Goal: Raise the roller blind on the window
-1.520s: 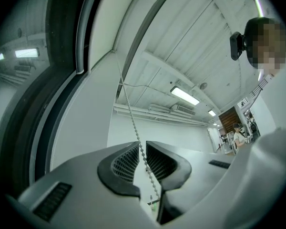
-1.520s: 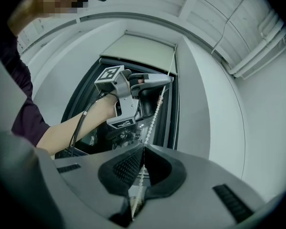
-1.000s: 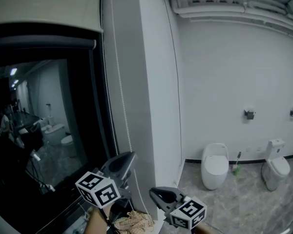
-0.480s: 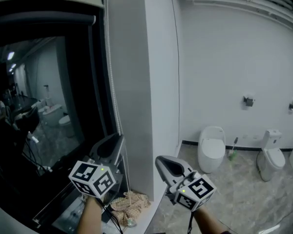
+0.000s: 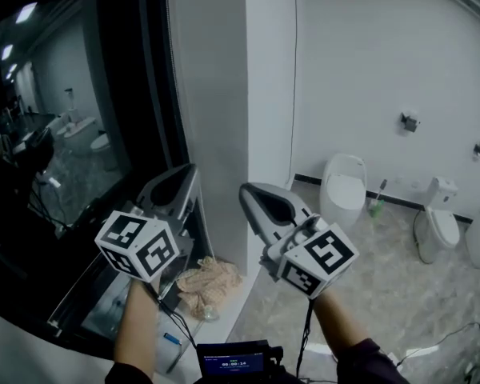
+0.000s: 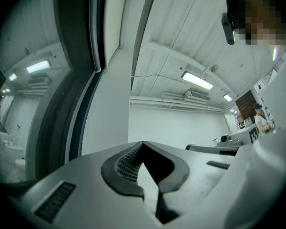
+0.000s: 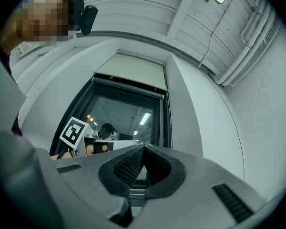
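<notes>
1. White-walled washroom; a dark window [image 5: 64, 150] lies left of the left gripper [image 5: 184, 174].
2. Left gripper and right gripper [image 5: 252, 194] are both pressed together, empty.
3. The roller blind [image 7: 133, 73] sits high above the right gripper's tips.

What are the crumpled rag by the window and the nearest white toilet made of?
The rag looks like soft cloth, dull and light: it lies bunched in loose folds. The toilet is probably glazed ceramic: smooth, white and rounded, though the picture is too dim to be sure.
</notes>
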The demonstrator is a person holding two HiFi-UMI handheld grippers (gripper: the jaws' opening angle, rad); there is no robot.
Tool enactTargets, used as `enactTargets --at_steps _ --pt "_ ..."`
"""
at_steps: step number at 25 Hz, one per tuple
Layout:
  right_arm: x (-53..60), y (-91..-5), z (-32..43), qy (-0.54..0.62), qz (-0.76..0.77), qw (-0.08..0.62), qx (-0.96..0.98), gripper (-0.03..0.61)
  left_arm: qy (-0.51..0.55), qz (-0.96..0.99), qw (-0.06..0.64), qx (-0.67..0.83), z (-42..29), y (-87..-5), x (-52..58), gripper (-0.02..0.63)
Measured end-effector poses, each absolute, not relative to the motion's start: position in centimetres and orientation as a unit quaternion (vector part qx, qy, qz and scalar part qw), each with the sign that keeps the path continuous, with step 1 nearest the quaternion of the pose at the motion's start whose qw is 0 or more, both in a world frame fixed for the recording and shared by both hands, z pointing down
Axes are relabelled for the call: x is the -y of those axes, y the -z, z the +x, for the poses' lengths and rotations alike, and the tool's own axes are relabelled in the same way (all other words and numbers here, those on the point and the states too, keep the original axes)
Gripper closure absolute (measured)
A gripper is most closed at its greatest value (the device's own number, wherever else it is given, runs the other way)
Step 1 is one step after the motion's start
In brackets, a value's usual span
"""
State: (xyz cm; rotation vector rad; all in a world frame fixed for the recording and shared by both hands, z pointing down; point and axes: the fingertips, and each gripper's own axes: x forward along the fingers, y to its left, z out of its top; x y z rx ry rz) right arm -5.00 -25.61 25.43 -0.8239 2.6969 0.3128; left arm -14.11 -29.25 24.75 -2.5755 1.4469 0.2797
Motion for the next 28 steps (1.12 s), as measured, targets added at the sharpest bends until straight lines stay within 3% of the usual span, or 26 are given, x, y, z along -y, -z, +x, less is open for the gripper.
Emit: enactTargets --at_steps 28 --pt "25.8 -23.1 -5.2 -0.128 -0.280 0.169 -0.936 0.571 -0.092 -0.867 0.093 -0.481 -13.2 -24.4 28.9 0.604"
